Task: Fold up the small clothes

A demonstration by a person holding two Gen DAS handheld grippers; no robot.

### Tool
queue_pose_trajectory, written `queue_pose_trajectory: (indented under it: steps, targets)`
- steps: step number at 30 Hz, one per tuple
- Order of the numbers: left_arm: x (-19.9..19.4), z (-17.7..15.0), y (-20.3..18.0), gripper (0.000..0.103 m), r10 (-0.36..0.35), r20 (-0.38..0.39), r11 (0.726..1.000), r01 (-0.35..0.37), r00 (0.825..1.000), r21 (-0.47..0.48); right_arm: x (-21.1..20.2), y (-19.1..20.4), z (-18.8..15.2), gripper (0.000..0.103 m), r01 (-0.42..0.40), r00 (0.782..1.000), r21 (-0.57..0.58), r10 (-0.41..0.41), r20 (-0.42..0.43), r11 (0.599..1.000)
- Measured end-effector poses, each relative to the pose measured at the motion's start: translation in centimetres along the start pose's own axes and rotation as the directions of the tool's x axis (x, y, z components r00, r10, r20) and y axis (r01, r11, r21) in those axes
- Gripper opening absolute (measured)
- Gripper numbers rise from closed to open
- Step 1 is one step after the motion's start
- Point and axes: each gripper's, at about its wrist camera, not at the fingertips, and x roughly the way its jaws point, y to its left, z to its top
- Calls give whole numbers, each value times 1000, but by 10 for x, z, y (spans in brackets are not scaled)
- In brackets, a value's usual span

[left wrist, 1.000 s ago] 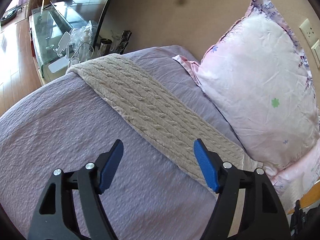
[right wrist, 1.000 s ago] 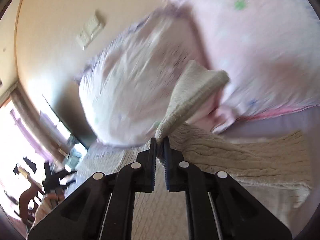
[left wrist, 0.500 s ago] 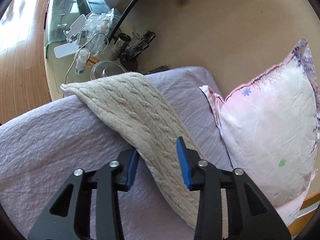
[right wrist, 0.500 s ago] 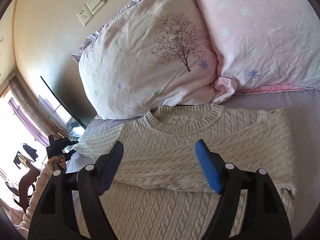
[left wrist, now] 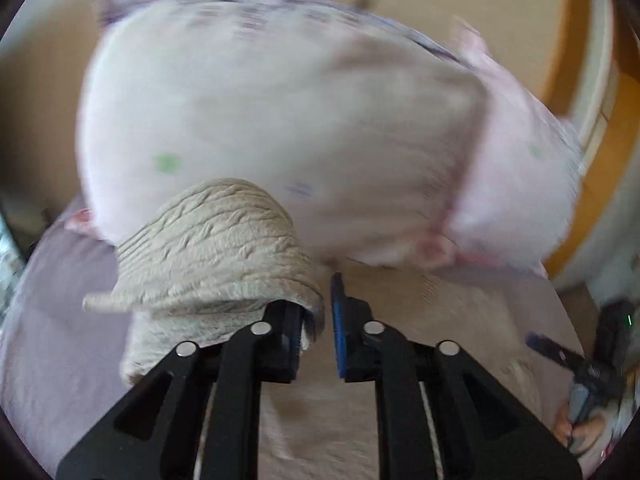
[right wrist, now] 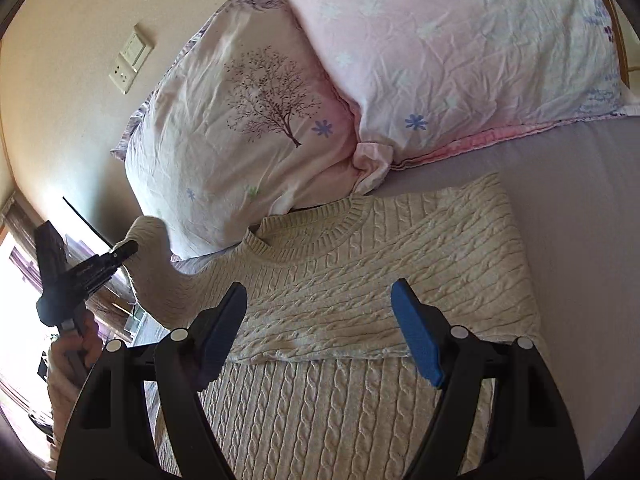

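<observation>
A cream cable-knit sweater (right wrist: pixel 360 280) lies flat on the lilac bed sheet (right wrist: pixel 580 240), neck toward the pillows, its right sleeve folded across the chest. My left gripper (left wrist: pixel 320 312) is shut on the sweater's left sleeve (left wrist: pixel 216 248) and holds it lifted, draped over the left finger; the view is blurred. In the right wrist view the left gripper (right wrist: pixel 120 252) shows at the left with the raised sleeve (right wrist: pixel 152 264). My right gripper (right wrist: pixel 320 328) is open and empty above the sweater's body.
Two pink-and-white pillows (right wrist: pixel 248 128) (right wrist: pixel 460 52) lean against the beige wall at the head of the bed. A wall switch and socket (right wrist: pixel 130 60) sit above the left pillow. The bed's wooden edge (left wrist: pixel 576 80) shows at the right in the left wrist view.
My left gripper closed on the left sleeve and lifted it, swinging toward the pillows. My right gripper let go of the right sleeve, which now lies folded across the chest, and stays open.
</observation>
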Motion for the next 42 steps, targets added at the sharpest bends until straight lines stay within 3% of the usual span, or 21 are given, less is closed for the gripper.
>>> queue_pose_trajectory:
  steps: [1,3,5,6,9,12,14,17,20,21,22,23,25,27,30,32,33,34,36,40,42]
  targets:
    - [19,-17,-42,34,-51,-61,993,57,997,103,2,-6,-1,76,-5,1000,25,5,-9,1000]
    - [44,-51,-92,35,-40,-153,959,81,987,272,5,-17,-2,76,-5,1000,71,7,-29,997]
    - [49,-80,-107,35,10,-169,928,54,986,369,7,-29,-4,76,-12,998,116,18,-53,993]
    - [46,-85,-100,35,7,-171,932,55,985,358,9,-35,-3,75,-13,997,135,22,-68,991]
    - [22,-84,-46,41,-31,-169,977,66,985,201,20,-37,2,60,-16,995,141,29,-93,990]
    - [2,-85,-16,51,50,-130,990,-32,990,139,42,-24,15,50,-8,994,126,22,-112,992]
    - [-9,-89,3,52,96,-130,991,-83,987,101,61,1,25,49,28,992,62,-20,-125,998]
    - [-21,-94,11,56,112,-127,992,-105,986,65,96,53,35,49,88,987,-106,-101,-126,990]
    - [-26,-99,16,62,109,-128,993,-103,986,53,138,69,41,49,205,961,-133,-225,-161,970]
    - [-30,-102,17,63,105,-130,994,-100,986,48,151,67,40,44,226,950,-134,-249,-189,965]
    - [-33,-105,18,65,106,-132,994,-101,986,44,165,62,38,11,255,937,-139,-280,-207,957]
    - [-35,-107,20,66,108,-135,994,-104,985,42,171,57,37,7,274,930,-146,-301,-212,951]
    - [-39,-111,26,66,122,-139,992,-118,983,32,156,45,37,7,274,946,-106,-288,-150,956]
    - [-45,-115,34,66,126,-134,992,-125,983,18,109,31,39,7,223,974,-21,-223,-25,975]
    - [-55,-126,46,67,139,-130,990,-142,982,-8,37,3,26,7,169,980,101,-178,91,980]
    - [-60,-136,54,67,129,-142,990,-135,981,-36,6,-17,8,8,191,975,158,-205,80,969]
    - [-62,-142,58,67,123,-150,990,-131,981,-45,-8,-26,-2,19,211,972,181,-226,66,960]
    - [-65,-150,62,68,120,-158,990,-130,980,-56,-21,-36,-12,41,230,968,203,-245,48,952]
    - [-71,-164,69,70,118,-174,988,-132,978,-75,-54,-54,-33,68,228,970,229,-242,35,946]
    - [-85,-195,81,71,71,-213,988,-99,974,-121,-98,-78,-63,66,271,962,203,-274,-17,941]
    - [-89,-208,81,70,26,-229,988,-61,973,-145,-104,-90,-88,54,252,967,222,-238,-86,942]
